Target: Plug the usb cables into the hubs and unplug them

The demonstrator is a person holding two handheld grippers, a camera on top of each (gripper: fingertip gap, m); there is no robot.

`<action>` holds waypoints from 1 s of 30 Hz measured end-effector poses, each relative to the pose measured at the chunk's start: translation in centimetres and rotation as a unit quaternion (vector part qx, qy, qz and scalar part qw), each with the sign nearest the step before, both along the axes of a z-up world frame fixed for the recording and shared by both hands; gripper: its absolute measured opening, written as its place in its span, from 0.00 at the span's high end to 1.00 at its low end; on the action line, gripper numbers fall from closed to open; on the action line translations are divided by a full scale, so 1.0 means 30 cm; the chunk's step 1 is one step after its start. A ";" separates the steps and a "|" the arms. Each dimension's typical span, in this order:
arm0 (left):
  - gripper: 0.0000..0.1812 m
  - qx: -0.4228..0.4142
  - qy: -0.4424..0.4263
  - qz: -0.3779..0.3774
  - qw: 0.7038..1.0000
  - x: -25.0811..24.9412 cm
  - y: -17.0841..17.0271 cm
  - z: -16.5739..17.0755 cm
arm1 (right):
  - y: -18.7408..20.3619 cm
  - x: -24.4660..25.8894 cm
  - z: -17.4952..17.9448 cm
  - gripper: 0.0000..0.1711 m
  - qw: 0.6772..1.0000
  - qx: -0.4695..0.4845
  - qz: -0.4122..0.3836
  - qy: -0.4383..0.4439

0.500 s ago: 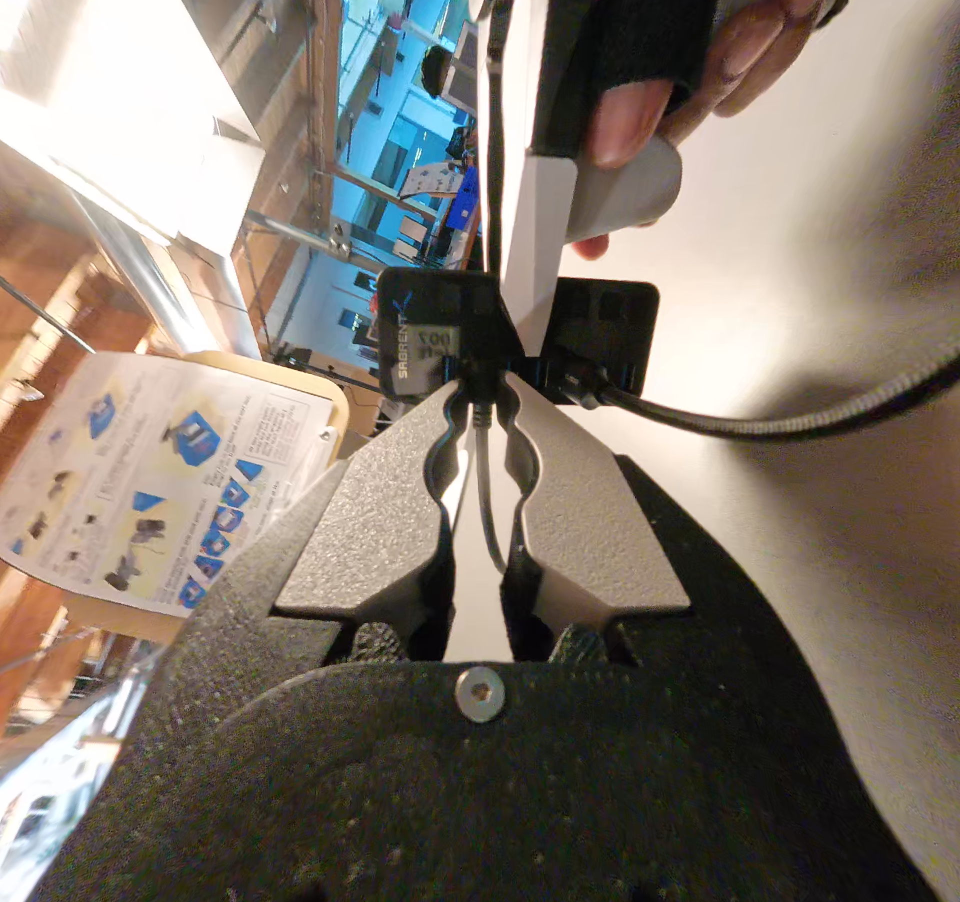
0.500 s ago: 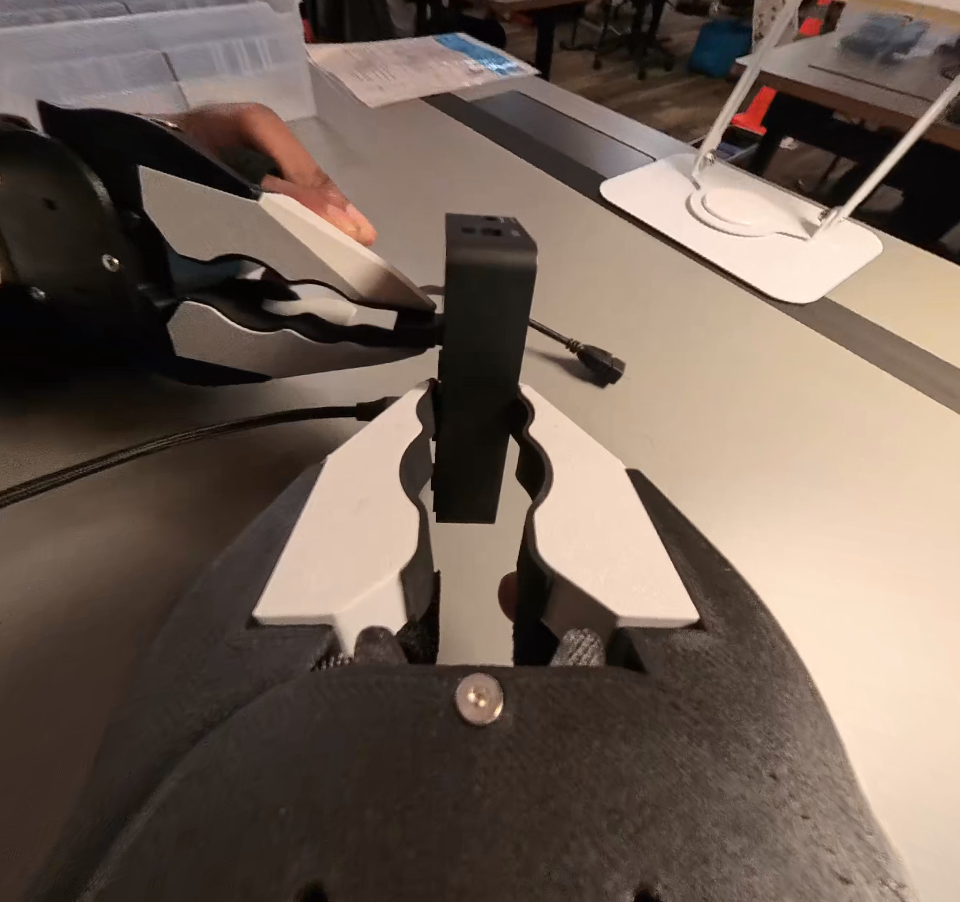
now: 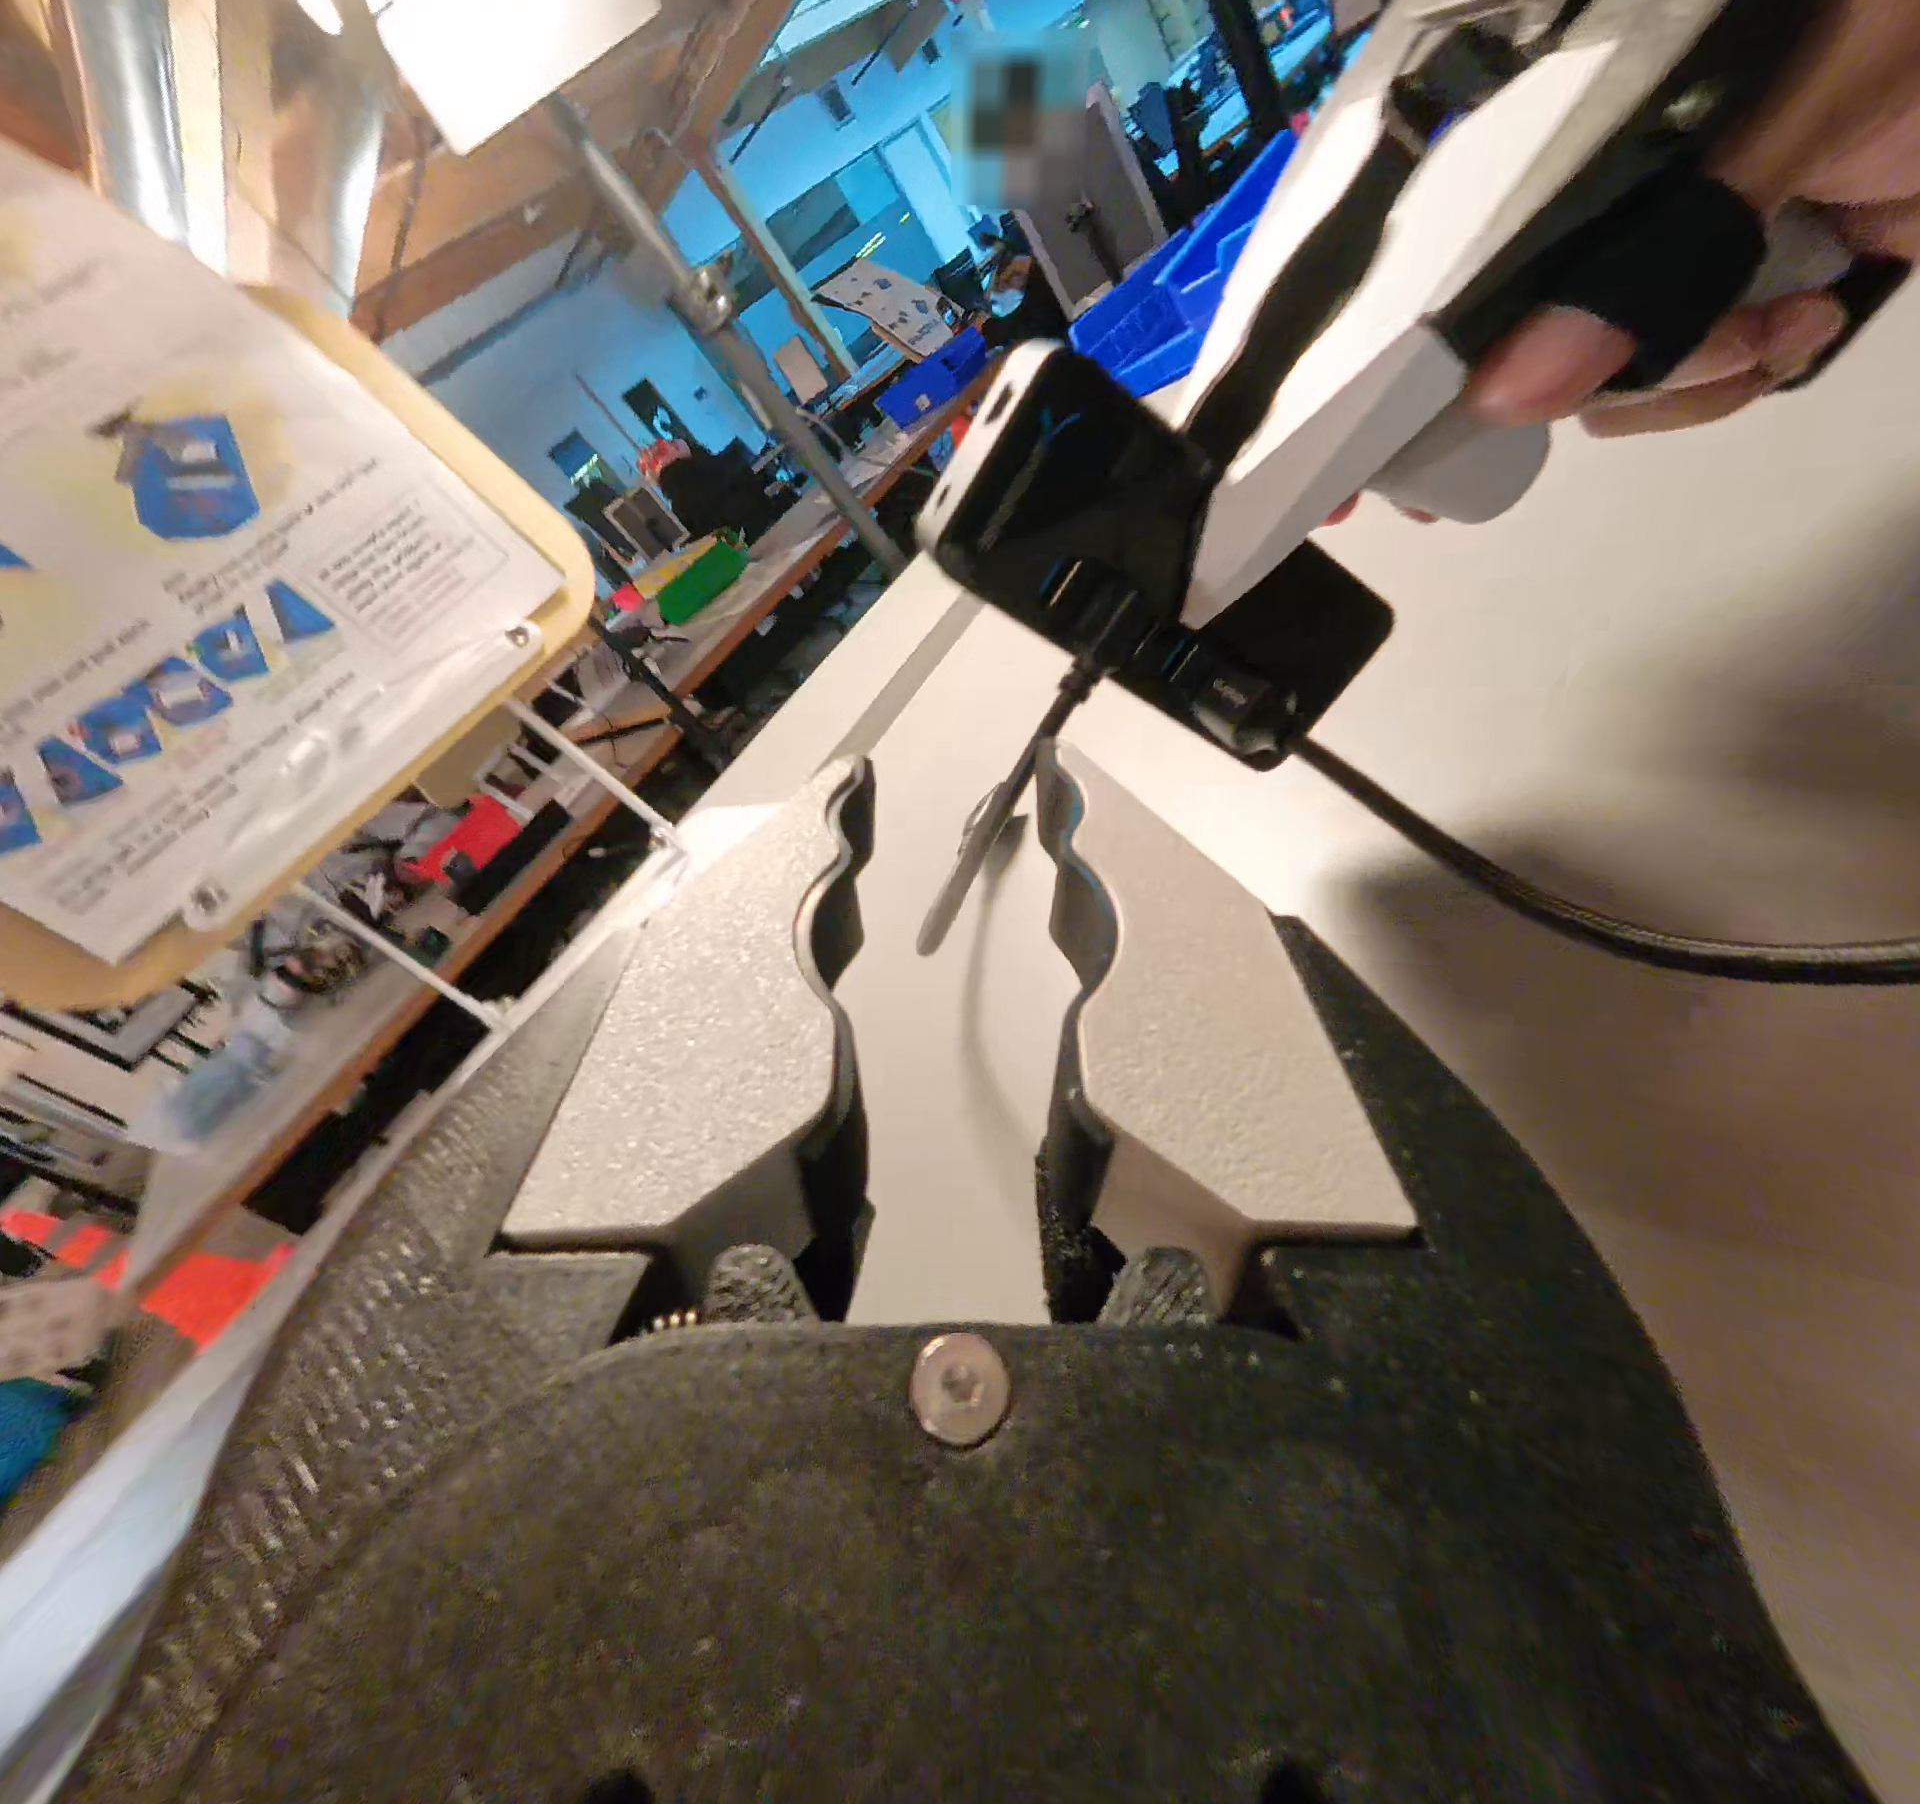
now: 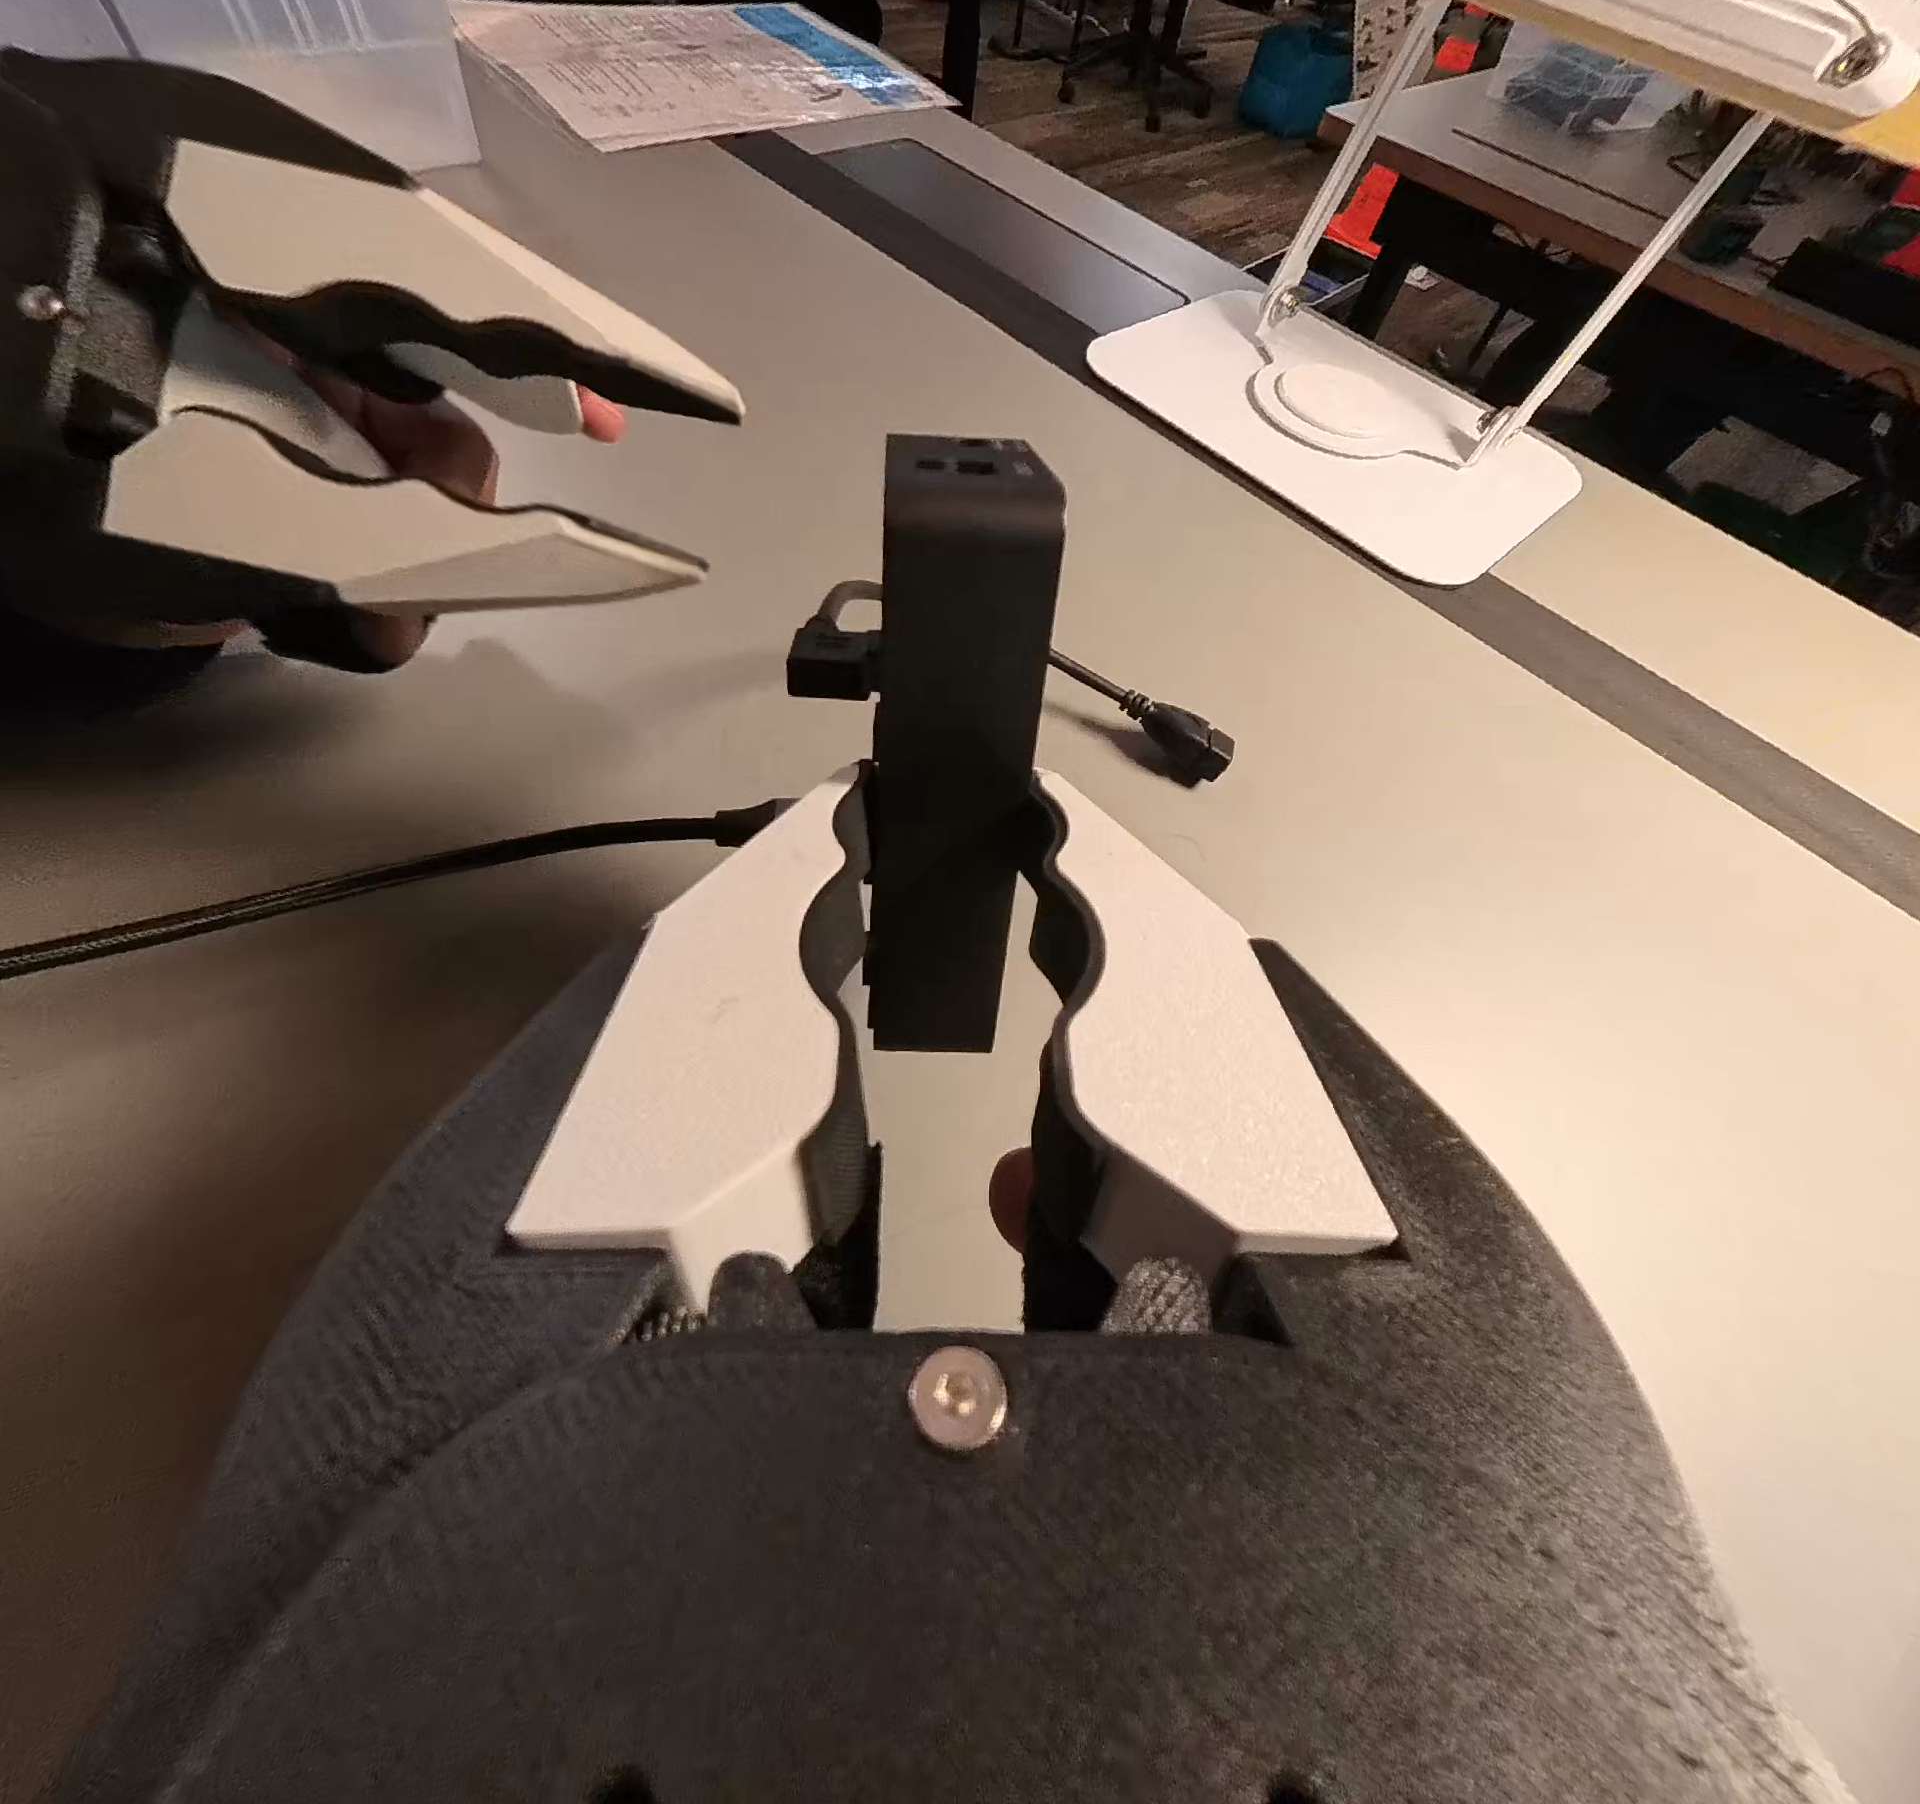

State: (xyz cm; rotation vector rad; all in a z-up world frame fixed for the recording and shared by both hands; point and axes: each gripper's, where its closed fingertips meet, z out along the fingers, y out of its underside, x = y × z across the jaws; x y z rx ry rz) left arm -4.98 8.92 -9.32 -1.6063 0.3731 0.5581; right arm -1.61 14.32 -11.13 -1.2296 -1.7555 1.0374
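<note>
A: Where is the USB hub (image 4: pixel 961 715) found, and how is it held?

B: It is clamped in the right tool (image 4: pixel 951 783) and stood upright, its long axis running straight out from that tool, clear of the table (image 4: pixel 1455 923). A black USB plug (image 4: pixel 826 658) is seated in its left face, and a thin cable is looped up behind it.

A: And the left tool (image 4: pixel 717 492)?

B: Its fingers are spread and nothing is held. It is kept just left of the hub, apart from it, with the tips aimed at the hub's upper left side; the plug sits lower than the tips.

A: So which relation is decisive?

B: The plug's axis is laid sideways, square to the hub and roughly in line with the left tool's reach. Unplugging is judged to be next: the left tool, being nearer, would be dropped slightly, closed on the plug and drawn leftward.

A: Anything else nearby?

B: A braided cable (image 4: pixel 364 887) is led off leftward, and a loose connector (image 4: pixel 1190 741) is left lying on the table to the right.
</note>
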 end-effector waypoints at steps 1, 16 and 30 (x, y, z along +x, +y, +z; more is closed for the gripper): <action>0.81 0.000 -0.015 0.005 1.000 -0.017 -0.001 -0.005 | 0.002 0.000 0.005 0.85 1.000 -0.001 -0.001 0.003; 0.84 -0.041 -0.038 0.030 0.998 -0.068 0.002 -0.082 | 0.517 0.403 0.596 0.85 0.967 0.090 -0.198 0.136; 0.84 -0.053 -0.021 0.037 0.998 -0.057 0.003 -0.097 | 1.031 0.691 0.405 0.85 0.751 0.601 -0.267 -0.050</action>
